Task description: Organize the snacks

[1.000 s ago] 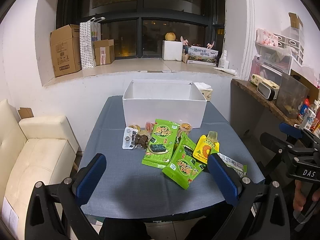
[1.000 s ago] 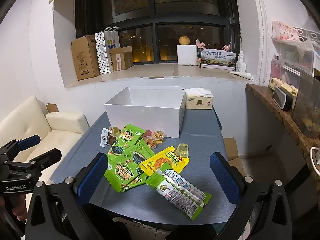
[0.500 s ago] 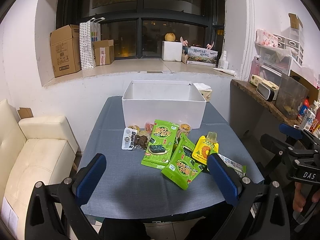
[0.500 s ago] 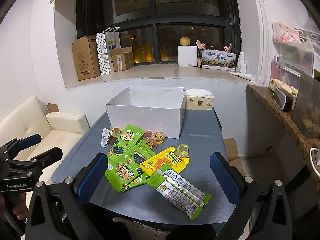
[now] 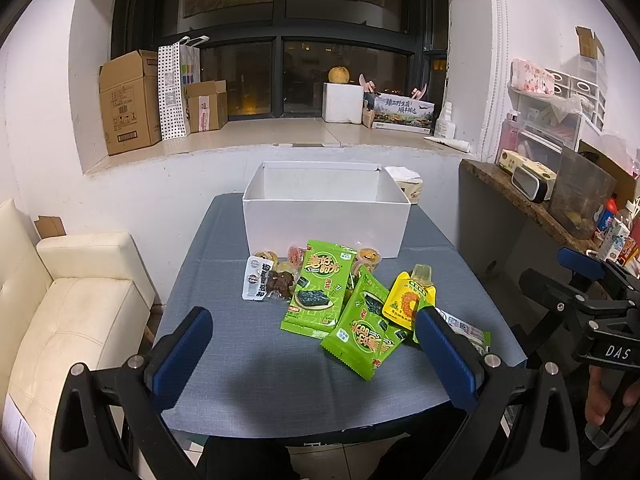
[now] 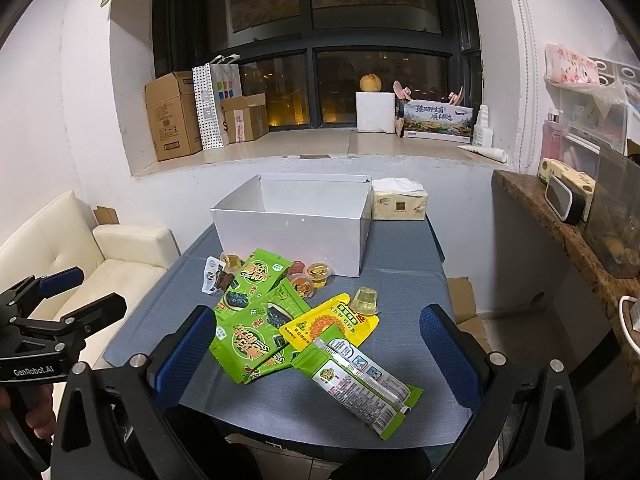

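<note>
On blue table [image 5: 256,364], snacks lie in pile just near side of white box [image 5: 326,216], none inside that I can see. Green seaweed packs [image 5: 320,294] in middle, yellow pouch [image 6: 332,322] right. My left claw [image 5: 312,354] wide open, holds nothing. My right claw [image 6: 316,354] same, both above near table edge.

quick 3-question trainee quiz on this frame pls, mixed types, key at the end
1. True or false: the white box already holds snack packets.
2. Which lies nearest the table's front edge? A) long green packet B) yellow packet C) tissue pack
3. Fill in: left gripper and right gripper are both ____.

Key: 1 false, no packets show inside; 2 A; 3 open
</note>
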Demonstrator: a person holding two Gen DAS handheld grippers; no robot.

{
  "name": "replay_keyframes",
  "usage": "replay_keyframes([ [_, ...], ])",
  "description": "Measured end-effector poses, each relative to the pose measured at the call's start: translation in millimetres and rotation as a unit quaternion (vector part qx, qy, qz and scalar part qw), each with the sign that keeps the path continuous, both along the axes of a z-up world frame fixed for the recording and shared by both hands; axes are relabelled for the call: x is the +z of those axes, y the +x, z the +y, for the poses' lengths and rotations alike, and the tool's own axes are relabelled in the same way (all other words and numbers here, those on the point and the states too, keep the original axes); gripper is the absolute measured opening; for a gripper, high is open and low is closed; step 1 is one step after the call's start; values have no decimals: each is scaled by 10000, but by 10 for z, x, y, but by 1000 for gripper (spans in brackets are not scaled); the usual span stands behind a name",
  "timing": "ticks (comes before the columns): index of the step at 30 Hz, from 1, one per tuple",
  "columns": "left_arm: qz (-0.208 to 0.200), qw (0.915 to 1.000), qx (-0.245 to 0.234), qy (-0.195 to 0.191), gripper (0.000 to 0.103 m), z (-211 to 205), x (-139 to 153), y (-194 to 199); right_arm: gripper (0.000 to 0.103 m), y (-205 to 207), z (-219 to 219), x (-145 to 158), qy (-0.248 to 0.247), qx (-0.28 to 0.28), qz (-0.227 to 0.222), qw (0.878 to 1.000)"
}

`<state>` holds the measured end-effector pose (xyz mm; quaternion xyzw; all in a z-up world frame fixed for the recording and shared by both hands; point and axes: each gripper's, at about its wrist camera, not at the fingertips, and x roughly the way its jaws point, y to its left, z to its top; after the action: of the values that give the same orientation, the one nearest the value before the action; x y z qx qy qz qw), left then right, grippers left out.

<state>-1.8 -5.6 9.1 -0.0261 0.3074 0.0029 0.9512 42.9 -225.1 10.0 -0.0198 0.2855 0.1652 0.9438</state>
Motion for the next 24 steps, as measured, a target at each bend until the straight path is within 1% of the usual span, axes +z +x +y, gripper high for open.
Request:
replay_keyframes([
  [24,0,10000,-22,-2,103,-6,-12,-22,103,-14,6,9,-8,24,2,10000],
])
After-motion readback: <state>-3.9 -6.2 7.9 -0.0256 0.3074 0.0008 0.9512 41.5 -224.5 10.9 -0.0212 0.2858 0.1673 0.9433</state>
